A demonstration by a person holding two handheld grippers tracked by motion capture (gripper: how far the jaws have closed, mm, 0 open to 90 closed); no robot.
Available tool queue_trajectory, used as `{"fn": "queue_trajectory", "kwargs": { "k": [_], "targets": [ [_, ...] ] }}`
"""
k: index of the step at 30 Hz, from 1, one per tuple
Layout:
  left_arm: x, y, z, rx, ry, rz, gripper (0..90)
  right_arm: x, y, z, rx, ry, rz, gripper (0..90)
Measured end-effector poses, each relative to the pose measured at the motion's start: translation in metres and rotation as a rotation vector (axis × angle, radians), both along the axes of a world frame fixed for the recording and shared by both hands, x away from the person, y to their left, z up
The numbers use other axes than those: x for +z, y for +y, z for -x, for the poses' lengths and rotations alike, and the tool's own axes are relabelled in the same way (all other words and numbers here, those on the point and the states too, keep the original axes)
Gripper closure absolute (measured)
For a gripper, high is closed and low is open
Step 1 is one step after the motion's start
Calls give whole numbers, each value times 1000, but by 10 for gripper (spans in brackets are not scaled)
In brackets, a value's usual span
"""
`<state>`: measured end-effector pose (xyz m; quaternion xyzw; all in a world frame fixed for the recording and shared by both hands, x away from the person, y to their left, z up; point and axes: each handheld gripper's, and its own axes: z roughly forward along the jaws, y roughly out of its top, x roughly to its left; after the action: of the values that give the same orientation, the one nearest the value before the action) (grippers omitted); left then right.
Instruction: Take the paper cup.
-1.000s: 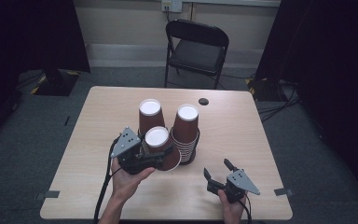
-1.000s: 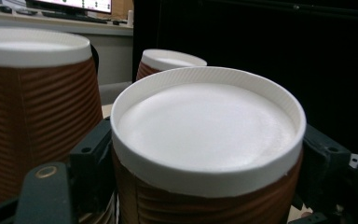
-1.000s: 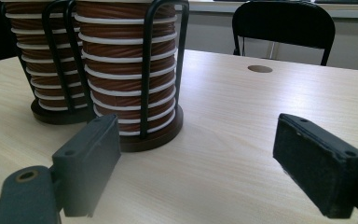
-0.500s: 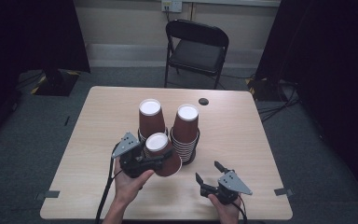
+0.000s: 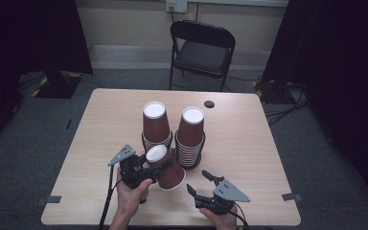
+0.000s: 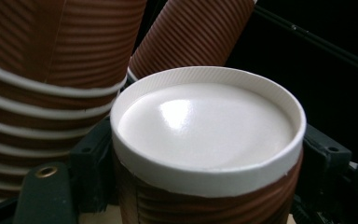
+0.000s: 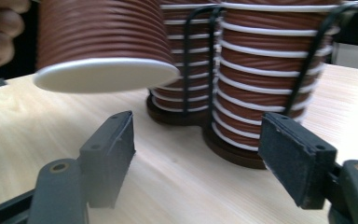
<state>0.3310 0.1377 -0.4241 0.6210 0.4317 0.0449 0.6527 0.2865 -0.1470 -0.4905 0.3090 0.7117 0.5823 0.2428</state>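
Clamped near its closed bottom end, an upside-down brown ribbed paper cup (image 5: 165,165) hangs tilted in the left gripper (image 5: 141,171), its white rim clear of the wooden table (image 5: 100,129) just in front of two cup stacks (image 5: 190,139) standing in a black wire holder (image 7: 200,56). In the left gripper view the jaws press the cup's sides just below its white base. The right gripper (image 5: 202,184) waits nearby, holding nothing, its jaws wide apart though they have just been closing a little; in its own view the padded fingers (image 7: 112,149) frame bare tabletop beneath the raised cup. The risk from here looks plain: a tilted cup set down on one edge of its rim could tip or roll, and a sideways swing so near the stacks could knock them. Squeezing harder might also crush the thin paper wall.
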Motion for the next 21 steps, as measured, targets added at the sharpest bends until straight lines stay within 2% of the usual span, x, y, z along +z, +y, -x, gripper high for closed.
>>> {"fn": "queue_trajectory", "kwargs": {
  "k": [5,10,14,18,21],
  "targets": [
    [-8,6,0,-13,41,72,218,-1,8,1,53,-9,-3,306],
    [-15,8,1,-26,74,133,218,2,12,2,82,-24,-33,341],
    [-19,10,2,-25,100,159,219,5,13,3,111,-38,-52,366],
    [-24,12,5,-14,115,187,218,6,17,3,127,-54,-45,400],
    [-27,15,8,8,119,199,219,7,19,3,138,-67,-52,420]
  ]
}}
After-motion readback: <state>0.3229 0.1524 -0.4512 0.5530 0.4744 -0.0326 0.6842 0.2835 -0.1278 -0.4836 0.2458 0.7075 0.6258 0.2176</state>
